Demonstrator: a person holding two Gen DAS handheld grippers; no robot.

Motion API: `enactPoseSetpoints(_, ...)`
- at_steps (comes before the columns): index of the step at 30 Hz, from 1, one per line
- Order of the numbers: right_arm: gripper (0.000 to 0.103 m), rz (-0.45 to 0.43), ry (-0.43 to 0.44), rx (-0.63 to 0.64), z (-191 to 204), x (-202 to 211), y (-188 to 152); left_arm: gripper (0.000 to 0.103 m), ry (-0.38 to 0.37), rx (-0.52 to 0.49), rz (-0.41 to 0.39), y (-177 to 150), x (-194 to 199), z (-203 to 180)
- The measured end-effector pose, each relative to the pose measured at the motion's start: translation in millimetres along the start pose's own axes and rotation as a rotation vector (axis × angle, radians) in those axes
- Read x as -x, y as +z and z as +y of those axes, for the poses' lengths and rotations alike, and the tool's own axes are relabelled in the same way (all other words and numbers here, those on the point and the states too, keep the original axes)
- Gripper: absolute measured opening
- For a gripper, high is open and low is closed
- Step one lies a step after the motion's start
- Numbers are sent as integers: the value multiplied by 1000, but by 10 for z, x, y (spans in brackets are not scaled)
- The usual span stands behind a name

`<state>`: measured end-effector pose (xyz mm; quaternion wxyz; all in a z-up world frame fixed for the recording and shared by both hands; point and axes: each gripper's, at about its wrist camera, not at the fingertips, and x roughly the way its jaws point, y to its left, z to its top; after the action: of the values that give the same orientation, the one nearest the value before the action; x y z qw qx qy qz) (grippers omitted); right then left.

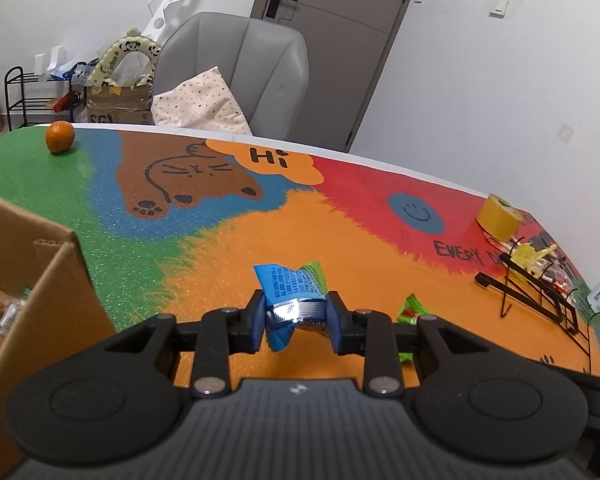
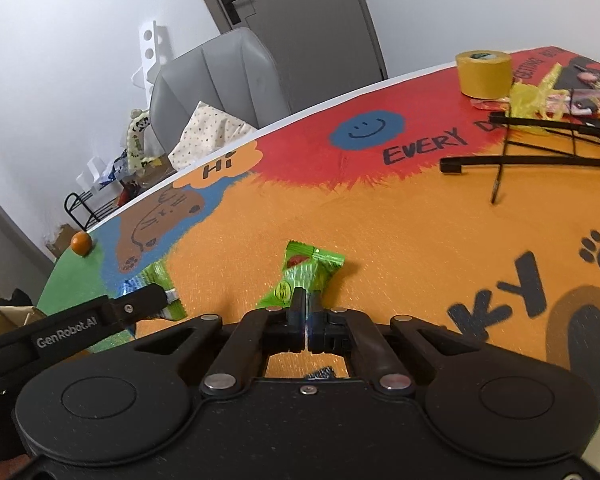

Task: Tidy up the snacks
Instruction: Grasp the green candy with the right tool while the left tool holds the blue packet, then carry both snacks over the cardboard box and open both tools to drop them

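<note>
My left gripper [image 1: 296,310] is shut on a crumpled blue and green snack packet [image 1: 290,280], held just above the orange part of the table mat. In the right wrist view that same packet [image 2: 154,280] shows at the left, in the left gripper's black finger. My right gripper [image 2: 307,302] is shut, its two fingers pinching the near end of a bright green snack packet [image 2: 300,270] over the orange mat. In the left wrist view the green packet [image 1: 414,312] lies just right of my left gripper, partly hidden by its linkage.
An open cardboard box [image 1: 40,280] with snacks inside stands at the left. An orange [image 1: 60,137] sits at the far left edge. A yellow tape roll [image 2: 483,74], a black wire rack [image 2: 540,148] and more wrappers lie at the right. A grey chair [image 1: 240,68] stands behind the table.
</note>
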<state>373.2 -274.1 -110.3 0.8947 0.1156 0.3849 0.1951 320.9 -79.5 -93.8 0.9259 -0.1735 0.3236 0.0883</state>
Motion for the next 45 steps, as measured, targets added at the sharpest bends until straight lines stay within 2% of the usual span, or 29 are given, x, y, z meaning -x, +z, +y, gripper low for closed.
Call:
enactPoseSetpoints(2, 2, 1, 9, -21, -50, 29, -28, 30, 3, -5, -8, -15, 49, 9)
enactPoseSetpoints(6, 15, 4, 14, -58, -110, 39, -63, 30, 6, -2, -2, -53, 82, 47)
enactPoseSetpoints(7, 24, 4, 11, -58, -108, 38, -64, 30, 6, -1, 1, -63, 84, 53)
enactPoseSetpoints(9, 34, 1, 11, -50, -78, 24, -57, 30, 5, -2, 3, -69, 86, 55)
enactPoseSetpoints(11, 38, -1, 12, -36, -19, -12, -45, 30, 0, 0, 4, -62, 69, 60)
enactPoseSetpoints(13, 52, -2, 9, -39, 18, -81, -19, 30, -5, 3, 8, -61, 49, 70)
enactPoseSetpoints(15, 59, -8, -8, -42, 46, -153, 7, 30, -11, 6, 10, -60, 21, 82)
enactPoseSetpoints(16, 60, -10, -17, -43, 63, -203, 24, 30, -11, 8, 11, -60, 1, 90)
enactPoseSetpoints(22, 60, 8, -55, -20, 159, -439, 61, 30, -1, 30, 28, -35, -168, 148)
enactPoseSetpoints(30, 60, -3, -93, 40, 251, -536, 70, 30, 12, 40, 44, -16, -309, 181)
enactPoseSetpoints(32, 46, -4, -124, 78, 288, -542, 56, 30, 13, 39, 46, -19, -319, 177)
enactPoseSetpoints(33, 34, -2, -148, 100, 302, -544, 58, 30, 15, 38, 48, -23, -322, 175)
enactPoseSetpoints(34, 30, 4, -154, 105, 294, -538, 64, 30, 15, 38, 49, -23, -324, 174)
enactPoseSetpoints(38, 27, 19, -107, 63, 198, -446, 68, 30, 14, 33, 46, -26, -293, 146)
enactPoseSetpoints(45, 27, -6, -78, 58, 209, -193, 17, 30, -7, 9, 27, -26, -125, 43)
